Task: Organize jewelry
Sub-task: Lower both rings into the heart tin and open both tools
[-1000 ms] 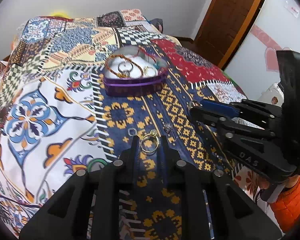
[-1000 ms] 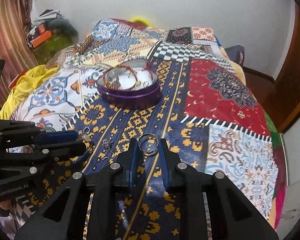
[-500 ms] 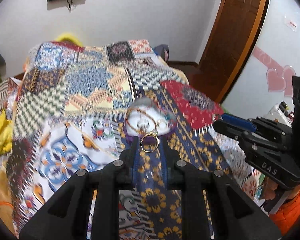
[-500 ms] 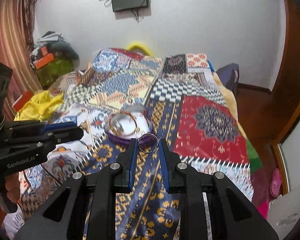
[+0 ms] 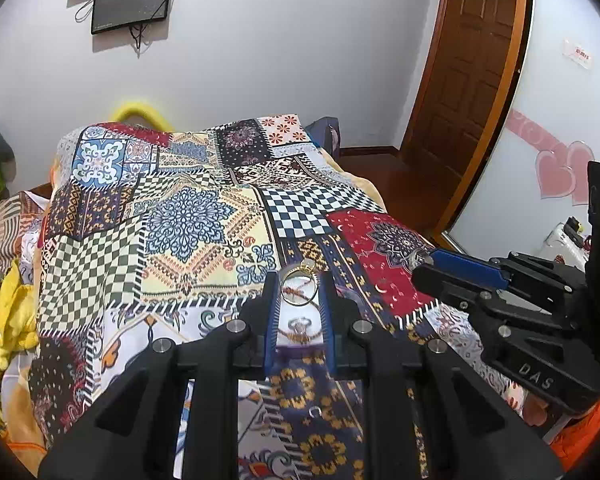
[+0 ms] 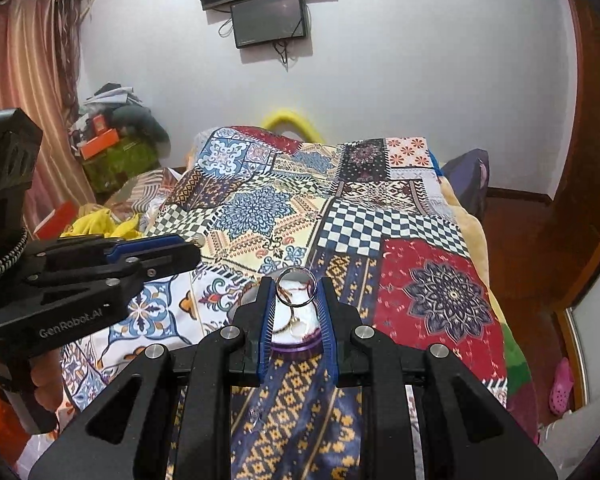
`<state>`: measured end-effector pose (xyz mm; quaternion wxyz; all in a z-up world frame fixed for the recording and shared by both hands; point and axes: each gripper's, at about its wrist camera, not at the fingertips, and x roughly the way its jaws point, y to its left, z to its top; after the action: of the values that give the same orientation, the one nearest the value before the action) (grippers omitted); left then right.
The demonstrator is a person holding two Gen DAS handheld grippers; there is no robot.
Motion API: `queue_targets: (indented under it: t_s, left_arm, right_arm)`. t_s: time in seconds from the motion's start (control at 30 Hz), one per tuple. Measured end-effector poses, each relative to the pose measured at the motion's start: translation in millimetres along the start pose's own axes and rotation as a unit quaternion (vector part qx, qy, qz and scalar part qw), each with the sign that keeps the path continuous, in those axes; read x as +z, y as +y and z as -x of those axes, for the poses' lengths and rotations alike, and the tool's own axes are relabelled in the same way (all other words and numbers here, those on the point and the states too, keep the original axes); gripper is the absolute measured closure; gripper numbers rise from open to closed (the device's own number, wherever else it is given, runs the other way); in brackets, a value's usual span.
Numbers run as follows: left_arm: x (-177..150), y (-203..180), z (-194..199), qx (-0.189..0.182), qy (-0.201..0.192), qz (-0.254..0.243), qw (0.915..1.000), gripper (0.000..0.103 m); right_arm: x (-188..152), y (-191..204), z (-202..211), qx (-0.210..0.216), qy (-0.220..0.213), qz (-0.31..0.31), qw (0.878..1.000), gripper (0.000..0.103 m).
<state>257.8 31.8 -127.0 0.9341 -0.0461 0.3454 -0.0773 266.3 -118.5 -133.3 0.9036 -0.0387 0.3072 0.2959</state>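
My left gripper (image 5: 299, 286) is shut on a gold ring (image 5: 299, 289) with a small stone on top, held in the air above the bed. My right gripper (image 6: 296, 287) is shut on a plain silver ring (image 6: 296, 286). Below both, seen between the fingers, the purple jewelry box (image 5: 300, 326) with a white lining holds a ring and a gold chain; it also shows in the right wrist view (image 6: 298, 330). The right gripper appears at the right of the left wrist view (image 5: 424, 264), the left gripper at the left of the right wrist view (image 6: 192, 246).
A patchwork bedspread (image 5: 188, 220) covers the bed. A small ring (image 5: 315, 412) lies loose on the blue-and-yellow strip near me. A wooden door (image 5: 472, 80) stands at the right, a dark screen (image 6: 270, 14) hangs on the wall, clutter (image 6: 112, 148) lies left of the bed.
Both grippers have risen from the bedspread with their rings and tilted up, so the box now sits low between the fingers and the wall and screen have come into view.
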Motion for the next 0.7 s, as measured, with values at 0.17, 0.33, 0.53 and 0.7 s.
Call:
queue_targets:
  t_s: [0.17,0.33,0.53,0.7]
  left_arm:
    - [6,5,-15,0.000,0.005,0.002,1.0000,0.085]
    - [4,11,-34,-0.003,0.022,0.003,0.9997,0.085]
    - [0,19,-56,-0.008,0.047,0.006,0.9989,0.085]
    - [-1,27,-71,-0.026,0.067,0.019,0.9972,0.085]
  right_arm:
    - [1,-1,-15,-0.001,0.007,-0.003,1.000,0.084]
    - [-1,-1,-33,0.001,0.024,-0.004,1.000,0.084]
    - [-5,-3,-58,0.007,0.056,-0.002,0.998,0.084]
    - [-7,-7,-71,0.013,0.078,0.002,0.997,0.084]
